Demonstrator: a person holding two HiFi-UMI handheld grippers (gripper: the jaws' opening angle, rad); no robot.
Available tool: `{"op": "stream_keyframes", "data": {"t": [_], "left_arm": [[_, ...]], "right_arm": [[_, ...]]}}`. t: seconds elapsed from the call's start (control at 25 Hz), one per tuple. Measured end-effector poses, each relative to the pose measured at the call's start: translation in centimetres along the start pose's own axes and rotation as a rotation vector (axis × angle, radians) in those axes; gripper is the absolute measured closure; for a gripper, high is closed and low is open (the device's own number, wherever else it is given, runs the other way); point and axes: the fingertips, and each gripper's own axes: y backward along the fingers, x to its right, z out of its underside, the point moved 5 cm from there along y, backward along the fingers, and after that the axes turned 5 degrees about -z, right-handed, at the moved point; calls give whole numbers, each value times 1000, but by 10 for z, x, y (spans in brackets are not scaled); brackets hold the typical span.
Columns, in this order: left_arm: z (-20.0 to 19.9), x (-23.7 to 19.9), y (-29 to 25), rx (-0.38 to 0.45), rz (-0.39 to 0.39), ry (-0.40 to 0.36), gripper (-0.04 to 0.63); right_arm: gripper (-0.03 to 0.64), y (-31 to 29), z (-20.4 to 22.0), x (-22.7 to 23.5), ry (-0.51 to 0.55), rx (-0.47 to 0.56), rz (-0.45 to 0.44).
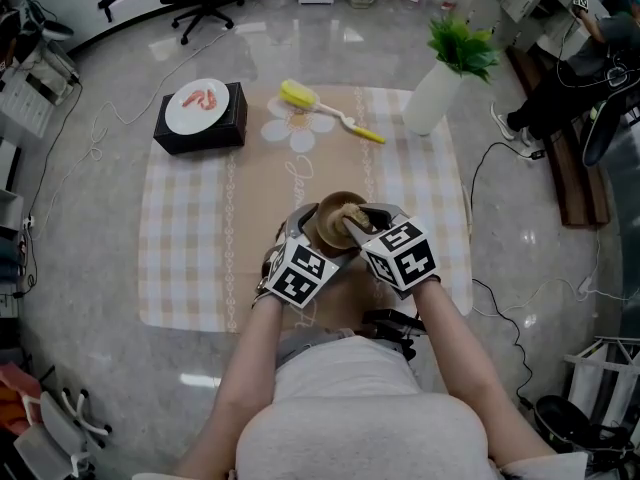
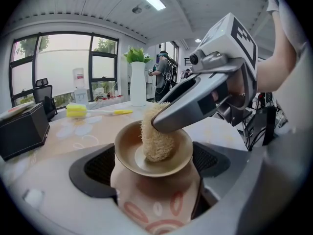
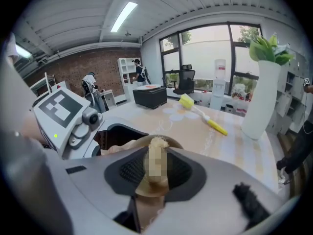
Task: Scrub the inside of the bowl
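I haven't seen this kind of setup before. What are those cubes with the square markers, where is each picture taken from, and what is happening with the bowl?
There is no robot here. A person holds a two-jaw gripper in each hand, and the marked cubes are part of those grippers. One picture comes from a camera on the person's head, looking down. The other two come from cameras riding on the grippers, looking along their jaws.

The left gripper is clamped on a brown bowl. The right gripper pinches a fibrous scrubber, which sits inside the bowl.

On the checked tablecloth are a yellow brush, a white vase of greenery and a black box with a plate on top.
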Motion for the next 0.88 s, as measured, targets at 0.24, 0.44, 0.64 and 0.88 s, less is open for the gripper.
{"op": "stream_keyframes", "data": {"t": [0.24, 0.44, 0.64, 0.88], "left_arm": [[0, 1, 4, 11, -19, -6, 86], [-6, 0, 13, 46, -46, -5, 84], [-9, 3, 25, 64, -83, 7, 86], [-22, 9, 46, 123, -142, 31, 108]], "right_arm": [[518, -4, -2, -5, -2, 25, -20], [518, 8, -13, 6, -33, 95, 27], [518, 25, -18, 4, -35, 138, 50], [518, 39, -21, -8, -15, 172, 53]]}}
